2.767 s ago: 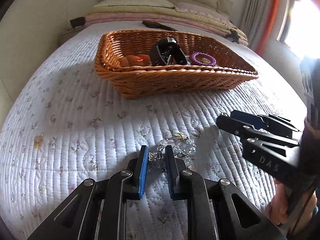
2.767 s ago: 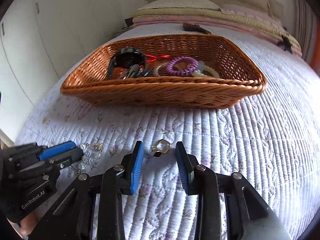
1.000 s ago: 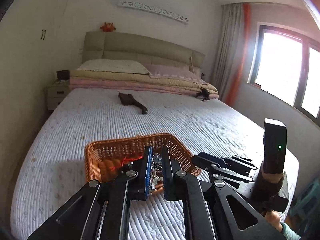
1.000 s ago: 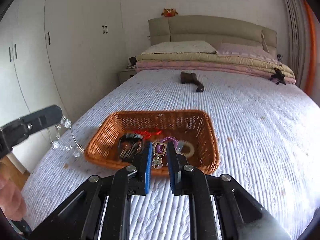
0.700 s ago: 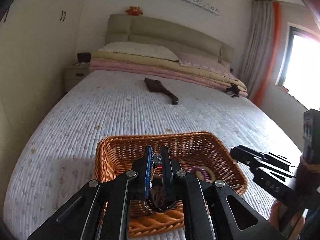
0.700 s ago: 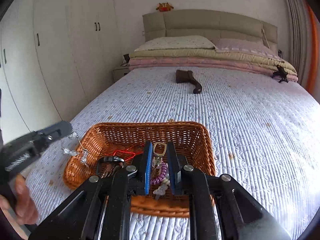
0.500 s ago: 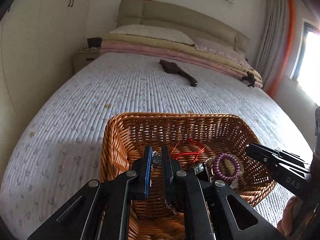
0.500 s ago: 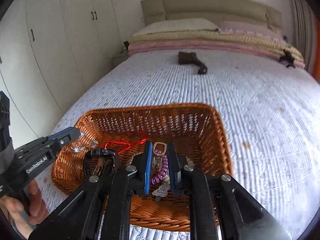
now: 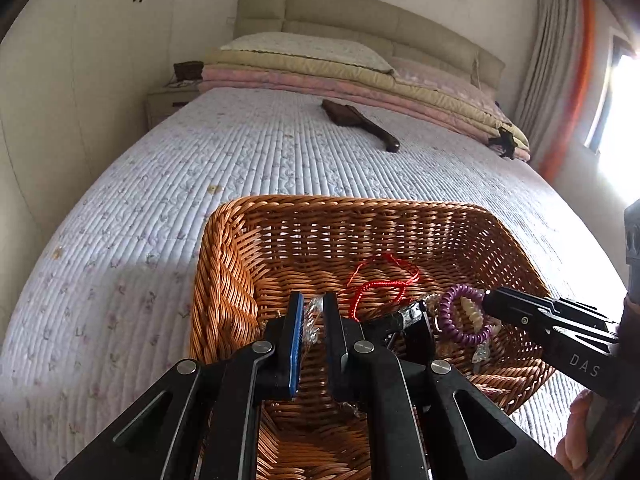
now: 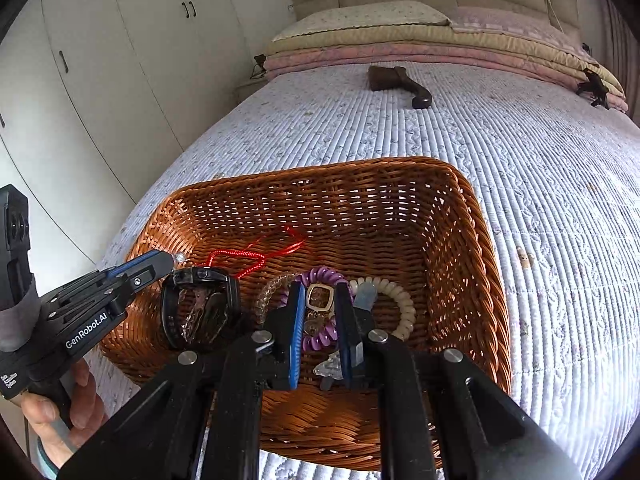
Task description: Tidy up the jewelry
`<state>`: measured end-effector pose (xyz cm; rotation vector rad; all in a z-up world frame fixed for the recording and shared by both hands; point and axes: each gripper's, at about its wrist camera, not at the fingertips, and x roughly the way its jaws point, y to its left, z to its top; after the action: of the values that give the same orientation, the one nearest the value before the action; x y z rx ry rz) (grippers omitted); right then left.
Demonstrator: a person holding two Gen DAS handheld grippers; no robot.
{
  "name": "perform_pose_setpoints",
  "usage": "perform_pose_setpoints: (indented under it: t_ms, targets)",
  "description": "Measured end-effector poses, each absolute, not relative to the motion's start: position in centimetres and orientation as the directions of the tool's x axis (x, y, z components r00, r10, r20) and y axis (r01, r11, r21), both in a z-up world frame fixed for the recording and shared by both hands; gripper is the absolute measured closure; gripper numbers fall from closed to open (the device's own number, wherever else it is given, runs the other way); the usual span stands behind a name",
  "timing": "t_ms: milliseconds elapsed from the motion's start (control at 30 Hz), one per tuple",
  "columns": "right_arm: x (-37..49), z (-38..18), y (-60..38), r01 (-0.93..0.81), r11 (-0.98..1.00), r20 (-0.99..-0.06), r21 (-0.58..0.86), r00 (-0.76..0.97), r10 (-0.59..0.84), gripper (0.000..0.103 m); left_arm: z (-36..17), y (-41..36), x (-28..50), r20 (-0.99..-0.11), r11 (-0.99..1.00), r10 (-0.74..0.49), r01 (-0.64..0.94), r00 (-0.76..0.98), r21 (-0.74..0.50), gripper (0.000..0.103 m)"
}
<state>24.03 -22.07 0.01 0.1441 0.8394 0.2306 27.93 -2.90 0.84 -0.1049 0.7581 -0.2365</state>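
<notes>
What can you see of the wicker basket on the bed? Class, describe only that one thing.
The wicker basket is rectangular, shallow and woven from glossy orange-brown cane, with a braided rim and openwork walls. It sits flat on the quilted bedspread. Inside lie a red cord, a purple coil bracelet, a cream coil bracelet and a black watch. Both grippers hover over it.

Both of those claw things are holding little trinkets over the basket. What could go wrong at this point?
The clear bead strand in the left gripper might catch on its pads or drape over the basket's rim when released. The gold charm in the right gripper hangs just above the purple coil bracelet and could tangle with it or the red cord.
</notes>
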Motion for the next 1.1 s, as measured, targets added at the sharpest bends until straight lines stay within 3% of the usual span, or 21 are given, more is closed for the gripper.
perform_pose_setpoints:
  t_ms: [33,100,233,333,400,567,667,833,967,1100]
  targets:
    - [24.0,0.1,-22.1,-0.146,0.964,-0.716,0.221,0.647,0.262,0.075,0.9,-2.9,27.9,-0.666,0.968,-0.251,0.174,0.703,-0.181,0.088]
    - [23.4,0.6,-22.3,-0.143,0.966,-0.696,0.217,0.671,0.256,0.065,1.6,-2.8,27.2,-0.648,0.964,-0.264,0.185,0.714,-0.19,0.069]
    - [21.2,2.1,-21.9,-0.146,0.978,-0.678,0.151,0.705,0.209,0.064,3.7,-2.8,24.4,-0.593,0.971,-0.24,0.194,0.768,-0.142,0.068]
    - [17.5,3.3,-21.1,-0.138,0.988,-0.655,0.066,0.741,0.147,0.064,5.5,-2.2,21.2,-0.561,0.962,-0.273,0.212,0.781,-0.174,0.067]
    - [14.6,4.1,-20.9,-0.122,0.991,-0.627,0.062,0.768,0.134,0.056,6.5,-1.3,18.3,-0.533,0.95,-0.311,0.232,0.787,-0.212,0.058]
    - [7.9,4.7,-20.2,-0.11,0.985,-0.607,0.133,0.777,0.169,0.051,7.7,-0.5,10.4,-0.49,0.939,-0.345,0.285,0.801,-0.194,0.052]
    - [3.0,3.8,-19.8,-0.051,0.991,-0.555,0.128,0.824,0.114,0.045,7.1,-0.1,6.1,-0.479,0.942,-0.336,0.284,0.811,-0.179,0.039]
    - [-2.7,2.4,-19.7,0.057,0.993,-0.428,0.103,0.904,-0.007,0.025,4.7,-0.4,1.0,-0.405,0.968,-0.249,0.226,0.88,-0.104,0.038]
    - [-3.6,1.8,-19.5,0.079,0.995,-0.39,0.068,0.92,-0.046,0.025,2.3,-1.6,-0.6,-0.339,0.984,-0.174,0.18,0.924,-0.014,0.038]
    - [-4.3,1.2,-18.0,0.085,0.995,-0.351,-0.043,0.932,-0.095,0.023,0.7,-1.2,0.1,-0.367,0.979,-0.203,0.18,0.908,-0.094,0.038]
